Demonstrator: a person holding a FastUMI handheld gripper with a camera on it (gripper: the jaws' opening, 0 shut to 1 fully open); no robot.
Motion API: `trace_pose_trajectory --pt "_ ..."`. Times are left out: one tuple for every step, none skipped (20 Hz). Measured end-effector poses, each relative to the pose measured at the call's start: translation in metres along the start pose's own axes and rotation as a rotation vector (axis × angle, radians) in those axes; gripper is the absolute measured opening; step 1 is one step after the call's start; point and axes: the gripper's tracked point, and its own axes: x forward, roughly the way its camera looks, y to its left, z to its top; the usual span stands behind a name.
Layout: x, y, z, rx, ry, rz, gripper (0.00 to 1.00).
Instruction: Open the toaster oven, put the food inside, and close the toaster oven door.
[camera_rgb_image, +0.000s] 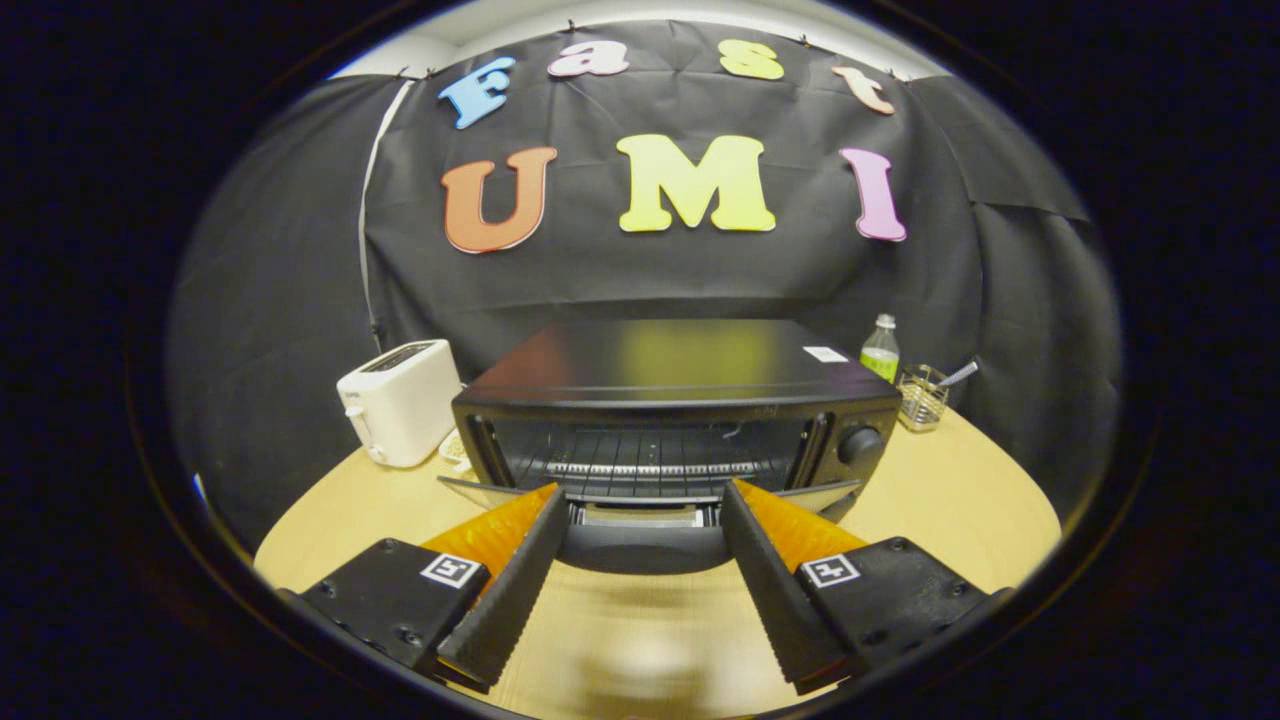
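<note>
A black toaster oven (680, 375) stands on the wooden table just ahead of me, its door (640, 515) folded down flat toward me. Inside the open cavity a wire rack (650, 460) lies bare. The door's dark handle (640, 550) sits between my fingers. My gripper (643, 490) is open wide, its fingertips (548, 500) reaching the lowered door's front edge, and neither finger presses on the handle. A knob (860, 445) marks the oven's right front.
A white slot toaster (400, 400) stands left of the oven, with a small pale object (455, 450) tucked between the two. Behind the oven's right corner are a green-filled bottle (880, 350) and a wire holder (922, 395) with a utensil. Bare table (950, 490) lies to the right.
</note>
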Motion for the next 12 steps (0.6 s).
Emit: trace_pose_trajectory --pt "-0.005 0.0 -0.009 0.007 0.005 -0.002 1.0" --pt "-0.01 0.0 -0.022 0.013 0.014 -0.004 1.0" --pt "-0.015 -0.002 -0.032 0.015 0.017 -0.011 1.0" --pt "-0.02 -0.002 -0.044 0.014 0.025 -0.018 1.0" --pt "-0.022 -0.003 -0.055 0.012 0.033 -0.023 1.0" --pt "-0.024 -0.003 -0.068 0.009 0.052 -0.025 1.0" --pt "-0.025 -0.004 -0.079 0.008 0.073 -0.024 1.0" --pt "-0.026 -0.004 -0.091 0.013 0.1 -0.023 1.0" --pt "-0.026 -0.005 -0.101 0.022 0.125 -0.019 1.0" --pt "-0.027 -0.005 -0.11 0.032 0.143 -0.014 1.0" --pt "-0.029 -0.003 -0.117 0.044 0.156 -0.001 1.0" --pt "-0.031 -0.001 -0.123 0.052 0.166 0.004 1.0"
